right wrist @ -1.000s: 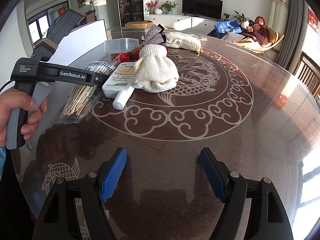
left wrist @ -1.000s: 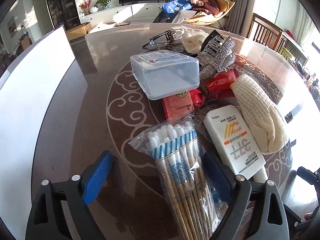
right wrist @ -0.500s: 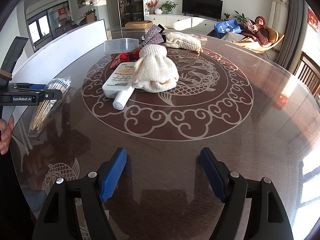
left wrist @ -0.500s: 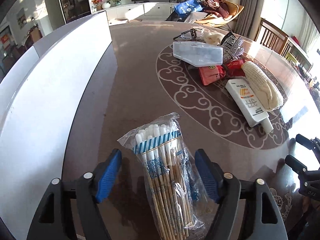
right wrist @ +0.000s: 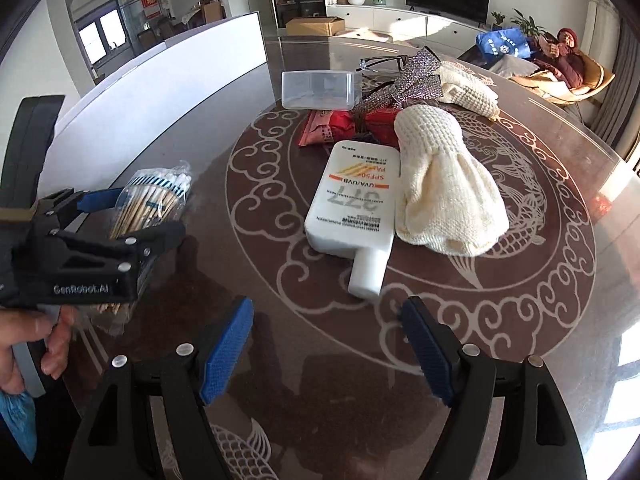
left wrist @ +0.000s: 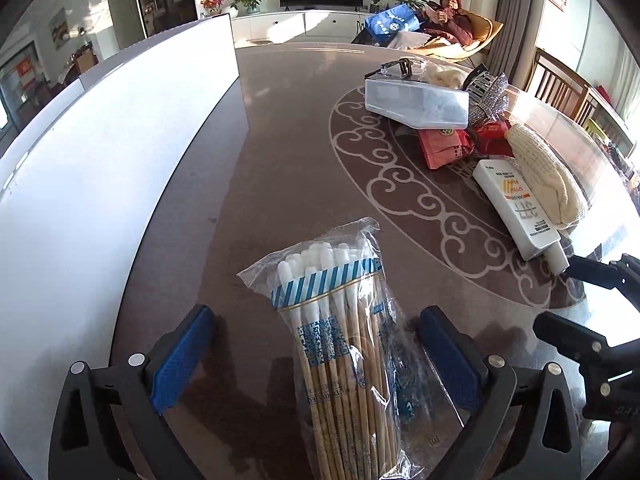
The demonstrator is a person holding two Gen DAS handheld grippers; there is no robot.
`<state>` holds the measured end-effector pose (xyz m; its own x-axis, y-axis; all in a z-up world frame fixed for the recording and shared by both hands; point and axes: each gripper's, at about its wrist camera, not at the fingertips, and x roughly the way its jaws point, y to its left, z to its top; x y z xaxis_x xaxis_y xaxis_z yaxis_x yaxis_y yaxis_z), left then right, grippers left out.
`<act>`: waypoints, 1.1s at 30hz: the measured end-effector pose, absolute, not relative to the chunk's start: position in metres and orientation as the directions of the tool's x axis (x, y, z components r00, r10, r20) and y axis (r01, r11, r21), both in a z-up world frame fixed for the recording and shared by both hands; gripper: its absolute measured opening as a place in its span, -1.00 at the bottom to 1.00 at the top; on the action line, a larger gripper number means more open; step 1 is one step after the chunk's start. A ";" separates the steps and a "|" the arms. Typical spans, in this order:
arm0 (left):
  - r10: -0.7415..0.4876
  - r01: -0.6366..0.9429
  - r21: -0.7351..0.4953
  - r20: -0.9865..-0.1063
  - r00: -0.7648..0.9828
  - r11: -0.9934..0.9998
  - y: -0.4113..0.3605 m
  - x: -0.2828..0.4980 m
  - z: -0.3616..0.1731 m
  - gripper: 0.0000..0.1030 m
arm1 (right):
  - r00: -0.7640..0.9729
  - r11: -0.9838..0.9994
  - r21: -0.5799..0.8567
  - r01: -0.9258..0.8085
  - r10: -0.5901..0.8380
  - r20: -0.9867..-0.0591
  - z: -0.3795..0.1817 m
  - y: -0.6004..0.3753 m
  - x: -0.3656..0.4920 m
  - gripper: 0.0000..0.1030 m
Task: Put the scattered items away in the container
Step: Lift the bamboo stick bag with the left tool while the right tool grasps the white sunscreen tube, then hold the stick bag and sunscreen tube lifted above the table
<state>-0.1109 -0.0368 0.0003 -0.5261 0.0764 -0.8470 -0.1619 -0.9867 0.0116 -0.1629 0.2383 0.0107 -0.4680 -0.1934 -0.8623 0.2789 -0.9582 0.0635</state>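
Cotton swab bag [left wrist: 344, 344] set down beside the white container [left wrist: 100, 152]; little is tidied yet.

The left gripper [left wrist: 316, 352] has just been opened wide, the bag lying loose between its jaws on the table [left wrist: 280, 128]. The right gripper [right wrist: 326, 344] is held wide and empty near the sunscreen tube [right wrist: 356, 208]. Sunscreen, 2 knitted gloves [right wrist: 444, 196], red packets [right wrist: 336, 128] and a clear box [right wrist: 320, 90] are left in the pile.

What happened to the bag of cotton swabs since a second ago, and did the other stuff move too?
The left gripper dragged the bag of cotton swabs away from the pile toward the white container; its jaws have just been opening, pads clear of the bag. The right gripper, open and empty, moved nearer the sunscreen bottle. The pile stayed put.
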 end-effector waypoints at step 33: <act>0.125 -0.250 0.013 -0.840 -0.528 -0.968 -0.023 -0.087 0.002 0.89 | -0.593 -0.966 -0.004 0.258 -0.155 -0.790 0.008 0.284 -0.130 0.28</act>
